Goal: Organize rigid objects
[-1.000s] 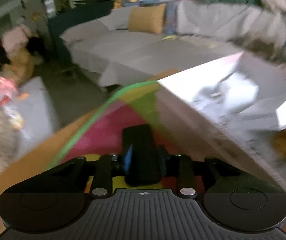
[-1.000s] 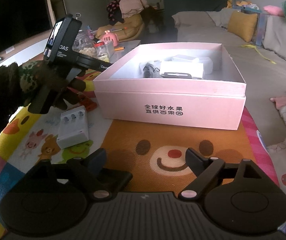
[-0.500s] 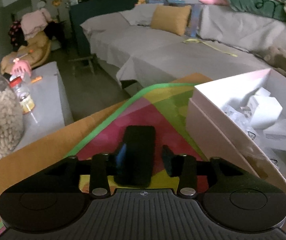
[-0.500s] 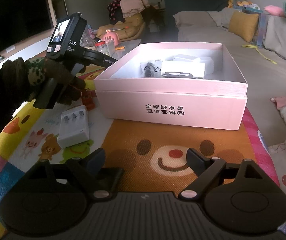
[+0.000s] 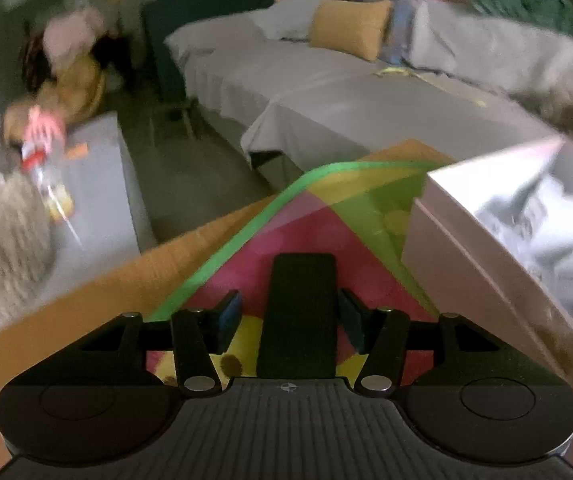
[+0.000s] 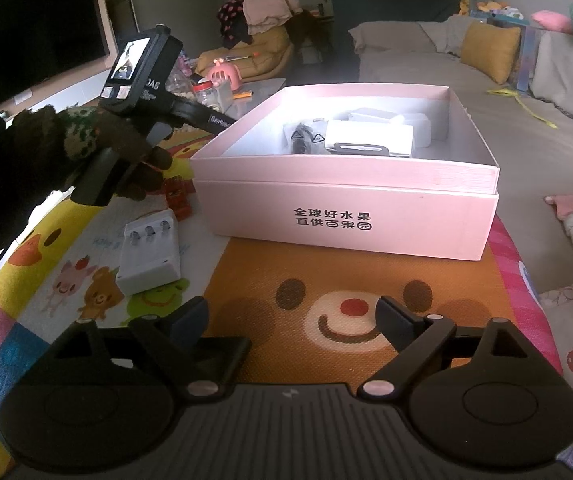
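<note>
Black and flat, the slab (image 5: 301, 312) that the left gripper (image 5: 290, 320) was clamping a second ago now lies between jaws that are opening, both pads clear of it, on the play mat (image 5: 294, 220) just beside the pink box (image 5: 466, 264) rather than in it. My guess is a re-grip, since boxing it remains undone. Spread wide and empty, the right gripper (image 6: 292, 320) hovers before the box, the white charger (image 6: 148, 258) unpacked on the mat.

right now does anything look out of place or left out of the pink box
Yes: a white battery charger and a small red block lie loose on the mat left of the pink box, and a black slab sits unpressed between the opening left gripper pads.
</note>
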A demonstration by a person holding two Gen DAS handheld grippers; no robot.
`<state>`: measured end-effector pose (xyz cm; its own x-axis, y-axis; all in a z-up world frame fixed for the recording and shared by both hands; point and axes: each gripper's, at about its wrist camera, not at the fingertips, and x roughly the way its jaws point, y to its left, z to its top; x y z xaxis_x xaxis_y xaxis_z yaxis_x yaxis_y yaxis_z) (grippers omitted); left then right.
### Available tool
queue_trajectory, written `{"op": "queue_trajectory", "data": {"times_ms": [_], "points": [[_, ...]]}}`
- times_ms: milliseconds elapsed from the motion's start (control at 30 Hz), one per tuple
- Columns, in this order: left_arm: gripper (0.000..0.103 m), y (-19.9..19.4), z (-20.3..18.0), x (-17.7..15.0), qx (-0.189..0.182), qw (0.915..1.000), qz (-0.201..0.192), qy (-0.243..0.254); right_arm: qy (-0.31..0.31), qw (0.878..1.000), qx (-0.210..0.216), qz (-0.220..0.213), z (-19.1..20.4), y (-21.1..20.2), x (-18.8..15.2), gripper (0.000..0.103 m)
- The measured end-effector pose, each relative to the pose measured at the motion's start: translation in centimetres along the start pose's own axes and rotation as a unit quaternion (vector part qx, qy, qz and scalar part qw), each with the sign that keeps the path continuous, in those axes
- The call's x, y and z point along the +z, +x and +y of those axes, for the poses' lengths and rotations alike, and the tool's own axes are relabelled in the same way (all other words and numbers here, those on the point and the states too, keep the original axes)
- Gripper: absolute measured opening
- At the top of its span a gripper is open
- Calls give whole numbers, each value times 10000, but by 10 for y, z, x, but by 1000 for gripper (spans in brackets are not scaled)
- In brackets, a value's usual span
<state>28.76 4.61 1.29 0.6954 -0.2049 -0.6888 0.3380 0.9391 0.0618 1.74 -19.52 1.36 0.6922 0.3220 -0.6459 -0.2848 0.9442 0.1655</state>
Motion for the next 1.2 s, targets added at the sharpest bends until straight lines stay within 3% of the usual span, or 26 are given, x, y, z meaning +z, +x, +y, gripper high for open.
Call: {"op": "queue_trajectory", "data": {"times_ms": [100, 167, 233, 333, 600, 733, 833, 967, 1033, 1100, 1200], "points": [[57, 2, 3, 1, -66, 9999, -32, -132, -14, 10000, 10, 10, 0, 0, 0, 92], [44, -2, -1, -2, -133, 9999, -46, 73, -19, 10000, 3, 10, 1, 0, 0, 93], [43, -10, -2, -7, -239, 9995, -37, 209, -27, 10000, 4, 14, 0, 0, 0, 93], [43, -31, 2, -24, -278, 9996, -95, 9, -44, 10000, -1, 21, -1, 0, 1, 93], [43, -168, 5, -112, -457, 9914, -887, -840, -72, 10000, -7, 35, -2, 1, 1, 94], [43, -219, -12, -165, -589, 9848, -771, -1443, -207, 9997, -47, 148, 3, 3, 4, 97], [43, -239, -28, -201, -793, 9802, -689, -1680, -321, 9990, -81, 310, 15, 3, 12, 90], [43, -246, -36, -224, -762, 9756, -764, -1910, -418, 9975, 522, 235, 45, -7, 35, 90], [43, -243, -30, -227, -570, 9737, -790, -2058, -643, 9960, 575, 213, 68, -7, 52, 84], [43, -240, -23, -229, -428, 9714, -734, -2219, -1060, 9923, 596, 224, 94, -3, 73, 67], [43, -235, -16, -234, -498, 9667, -763, -2390, -1563, 9853, 544, 421, 128, 16, 104, 59]]}}
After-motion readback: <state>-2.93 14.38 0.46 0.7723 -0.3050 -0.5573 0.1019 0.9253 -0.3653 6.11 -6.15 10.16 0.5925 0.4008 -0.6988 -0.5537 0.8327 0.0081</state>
